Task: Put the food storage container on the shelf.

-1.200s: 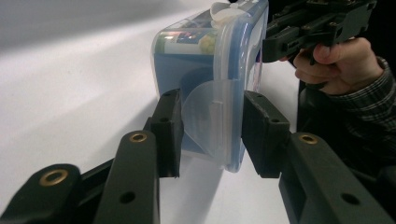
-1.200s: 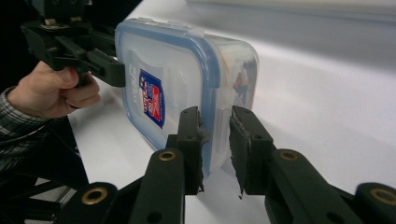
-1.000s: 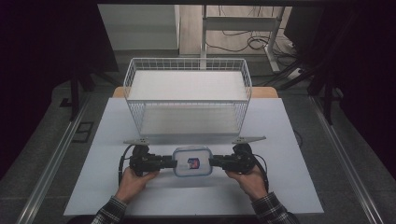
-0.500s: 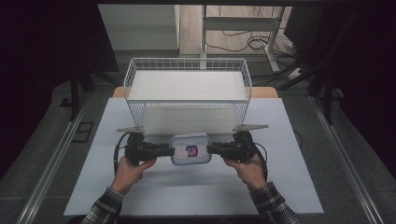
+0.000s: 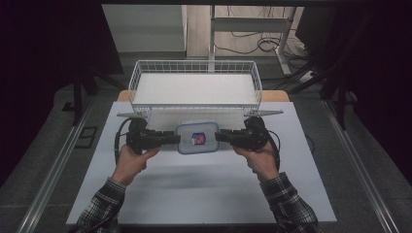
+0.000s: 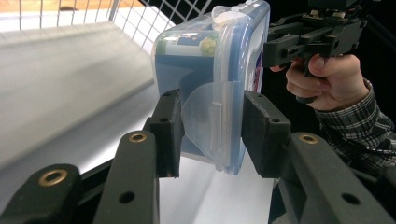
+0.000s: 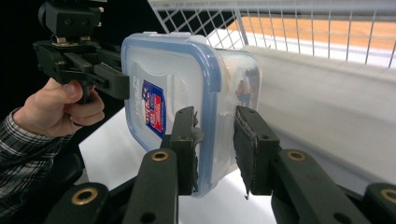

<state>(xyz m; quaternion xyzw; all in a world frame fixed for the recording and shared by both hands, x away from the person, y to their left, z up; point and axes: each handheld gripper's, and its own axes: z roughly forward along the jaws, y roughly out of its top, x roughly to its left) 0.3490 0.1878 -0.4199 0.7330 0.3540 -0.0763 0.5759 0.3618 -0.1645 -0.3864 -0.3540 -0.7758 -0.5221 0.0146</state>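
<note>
Lidded container [image 5: 197, 138] being carried two-handed just before the wire basket [image 5: 194, 73].
Left gripper [image 5: 171, 138] and right gripper [image 5: 221, 137] jaws are clamping its end latches; it should be kept level, lifted evenly over the rim.

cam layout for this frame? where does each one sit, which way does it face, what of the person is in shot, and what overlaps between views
High view: above the person's side, looking forward and down at the table; forearms, both hands, left gripper, right gripper.
Left gripper view: on the left gripper, looking along its jaws at the container; opposite hand beyond.
Right gripper view: on the right gripper, same from the other end.
Shared: container, wire basket.
</note>
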